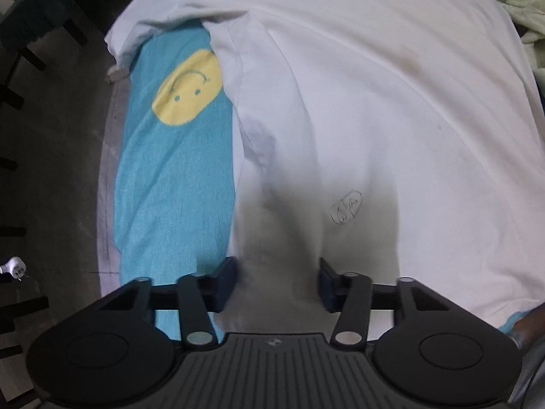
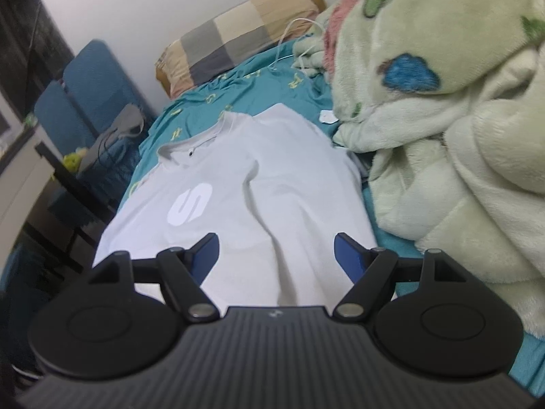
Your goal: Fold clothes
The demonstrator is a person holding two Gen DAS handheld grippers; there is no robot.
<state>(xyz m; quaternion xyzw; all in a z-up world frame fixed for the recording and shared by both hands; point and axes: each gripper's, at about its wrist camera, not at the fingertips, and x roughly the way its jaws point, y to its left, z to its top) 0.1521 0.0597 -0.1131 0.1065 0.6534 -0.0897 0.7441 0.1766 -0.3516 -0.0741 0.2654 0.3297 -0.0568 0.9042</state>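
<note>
On the teal bedsheet point(image 2: 238, 78), white T-shirt point(image 2: 259, 187), fleece blanket point(image 2: 442, 136) crowding its right, both jaws spread, empty.

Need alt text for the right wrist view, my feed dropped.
A white T-shirt with a white S logo lies spread on a teal bedsheet, collar away from the camera, with the open right gripper above its near end. A fluffy green blanket is heaped on the right; a checked pillow sits beyond the shirt.

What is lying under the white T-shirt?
Under the white T-shirt lies a teal bedsheet with a yellow smiley. The shirt hides whatever else lies beneath it.
</note>
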